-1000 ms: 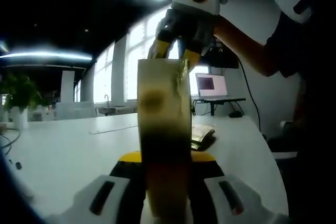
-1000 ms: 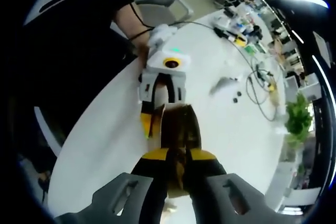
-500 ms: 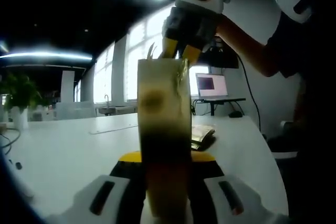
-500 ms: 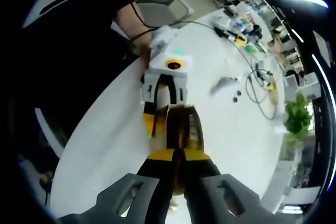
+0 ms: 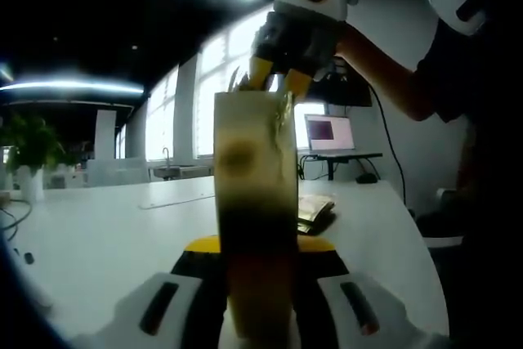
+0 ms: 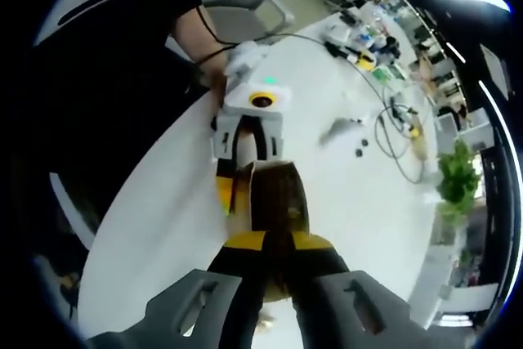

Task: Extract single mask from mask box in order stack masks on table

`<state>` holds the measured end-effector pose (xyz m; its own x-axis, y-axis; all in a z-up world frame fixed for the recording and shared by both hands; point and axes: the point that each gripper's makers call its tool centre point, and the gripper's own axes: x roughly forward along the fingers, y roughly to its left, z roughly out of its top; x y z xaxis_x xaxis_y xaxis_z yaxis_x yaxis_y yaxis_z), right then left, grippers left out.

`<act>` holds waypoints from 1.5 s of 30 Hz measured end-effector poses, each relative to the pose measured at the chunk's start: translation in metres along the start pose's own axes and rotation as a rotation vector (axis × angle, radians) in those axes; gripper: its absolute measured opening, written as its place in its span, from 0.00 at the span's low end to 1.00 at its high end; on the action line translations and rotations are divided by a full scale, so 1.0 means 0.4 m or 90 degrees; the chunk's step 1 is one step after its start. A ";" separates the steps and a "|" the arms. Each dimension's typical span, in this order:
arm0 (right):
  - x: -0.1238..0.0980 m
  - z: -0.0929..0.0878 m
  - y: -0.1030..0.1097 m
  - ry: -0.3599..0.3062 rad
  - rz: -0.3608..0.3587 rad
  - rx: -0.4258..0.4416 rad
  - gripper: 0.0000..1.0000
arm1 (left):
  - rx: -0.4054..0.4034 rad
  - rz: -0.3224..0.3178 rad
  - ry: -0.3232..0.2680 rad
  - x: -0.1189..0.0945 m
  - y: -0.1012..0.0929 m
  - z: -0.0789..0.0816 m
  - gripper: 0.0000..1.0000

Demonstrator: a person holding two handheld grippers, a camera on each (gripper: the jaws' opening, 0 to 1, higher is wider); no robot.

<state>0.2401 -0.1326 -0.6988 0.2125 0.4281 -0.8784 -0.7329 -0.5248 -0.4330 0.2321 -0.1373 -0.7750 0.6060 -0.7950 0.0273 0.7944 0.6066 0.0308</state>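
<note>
White table (image 5: 106,243) in bright-windowed office

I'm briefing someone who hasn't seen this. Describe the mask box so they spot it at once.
Start at the big white table. Above it, the left tool grips an upright yellowish-brown mask box, and the right tool is at its open top. It is the tall cardboard carton, unlike the flat, dark packet lying on the table behind it.
</note>
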 end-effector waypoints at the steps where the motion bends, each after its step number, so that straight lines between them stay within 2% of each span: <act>1: 0.003 -0.003 -0.001 0.003 0.000 -0.001 0.10 | 0.000 0.000 0.000 0.000 0.000 0.000 0.32; 13: 0.019 0.009 0.015 -0.008 0.039 0.009 0.07 | 0.000 0.000 0.000 -0.001 0.003 -0.001 0.32; 19: 0.017 0.005 0.004 0.000 0.025 -0.004 0.10 | 0.000 0.001 0.000 0.000 0.003 0.000 0.32; 25: -0.013 0.016 0.015 -0.007 0.017 0.001 0.07 | 0.001 -0.001 0.000 0.000 0.001 0.000 0.32; 29: -0.008 0.012 0.033 -0.007 0.026 0.003 0.00 | 0.002 0.000 0.000 -0.001 0.001 0.000 0.32; 34: 0.002 0.012 0.032 -0.007 0.022 -0.001 0.02 | 0.001 0.000 0.000 0.000 0.002 -0.001 0.32; 37: 0.018 -0.003 0.028 0.011 0.022 -0.010 0.02 | 0.003 0.001 0.001 0.000 0.001 -0.001 0.32; 45: 0.035 -0.005 0.020 0.010 0.027 -0.008 0.02 | 0.004 0.001 0.001 -0.001 0.003 -0.002 0.32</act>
<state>0.2385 -0.1322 -0.7149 0.1910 0.3936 -0.8992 -0.7331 -0.5520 -0.3973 0.2328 -0.1363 -0.7757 0.6076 -0.7938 0.0255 0.7930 0.6081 0.0364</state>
